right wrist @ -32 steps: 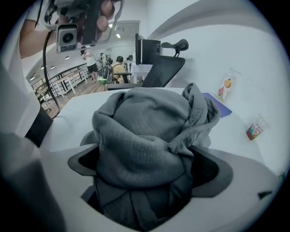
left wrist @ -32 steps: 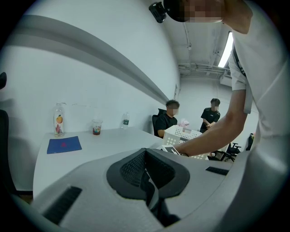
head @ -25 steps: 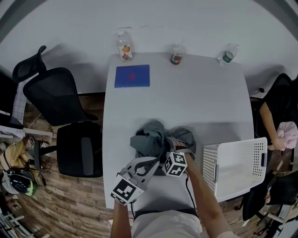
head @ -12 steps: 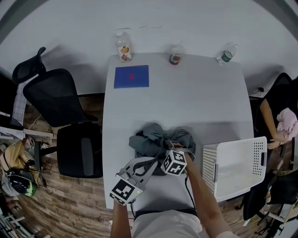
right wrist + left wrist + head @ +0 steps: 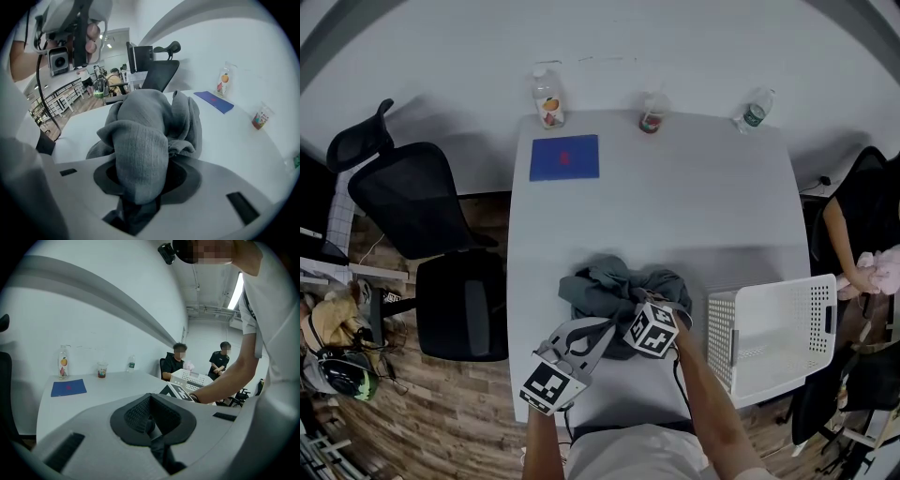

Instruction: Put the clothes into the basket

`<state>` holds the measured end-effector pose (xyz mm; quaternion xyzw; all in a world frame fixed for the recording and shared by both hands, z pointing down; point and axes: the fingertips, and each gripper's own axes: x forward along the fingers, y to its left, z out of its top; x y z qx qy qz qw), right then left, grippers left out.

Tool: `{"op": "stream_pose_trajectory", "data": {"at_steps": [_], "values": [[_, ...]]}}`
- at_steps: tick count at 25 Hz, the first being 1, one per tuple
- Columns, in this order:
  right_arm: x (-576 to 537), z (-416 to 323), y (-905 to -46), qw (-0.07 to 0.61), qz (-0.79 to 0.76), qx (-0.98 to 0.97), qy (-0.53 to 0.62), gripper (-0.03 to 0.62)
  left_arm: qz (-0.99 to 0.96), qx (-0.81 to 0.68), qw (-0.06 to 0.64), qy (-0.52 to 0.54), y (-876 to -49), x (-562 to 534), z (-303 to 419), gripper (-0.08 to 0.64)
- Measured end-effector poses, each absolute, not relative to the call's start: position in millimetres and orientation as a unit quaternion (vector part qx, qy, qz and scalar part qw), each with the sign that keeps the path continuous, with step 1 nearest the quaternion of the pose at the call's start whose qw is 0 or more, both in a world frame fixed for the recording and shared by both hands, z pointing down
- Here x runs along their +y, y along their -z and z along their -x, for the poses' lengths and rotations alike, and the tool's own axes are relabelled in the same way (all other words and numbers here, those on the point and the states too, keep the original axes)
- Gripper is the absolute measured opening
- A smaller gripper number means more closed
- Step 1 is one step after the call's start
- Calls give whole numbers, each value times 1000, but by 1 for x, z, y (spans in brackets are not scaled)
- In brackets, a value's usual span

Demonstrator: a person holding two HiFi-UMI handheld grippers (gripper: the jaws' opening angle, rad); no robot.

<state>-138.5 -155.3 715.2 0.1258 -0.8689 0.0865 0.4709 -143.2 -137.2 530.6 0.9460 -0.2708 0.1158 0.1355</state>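
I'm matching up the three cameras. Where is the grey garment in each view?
Head view: grey garment, low centre.
Left gripper view: not in it.
Right gripper view: centre, between the right gripper's closing fingers.
Shared landmark: blue pad.

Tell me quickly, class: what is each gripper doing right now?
Left gripper: closed, empty.
Right gripper: fingers closing on the grey garment, cloth between them.

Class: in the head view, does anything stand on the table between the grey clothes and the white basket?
Nothing visible does. Only bare table lies between the clothes and the basket, which stands at the table's right edge.
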Motion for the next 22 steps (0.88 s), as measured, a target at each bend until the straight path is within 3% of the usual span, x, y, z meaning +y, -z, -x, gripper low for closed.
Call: {"op": "stream_pose_trajectory", "data": {"at_steps": [22], "values": [[-142,118,-642,386,-235,-886,-105,155,-958,-247,97,-111,-501,-119,142,3]]}}
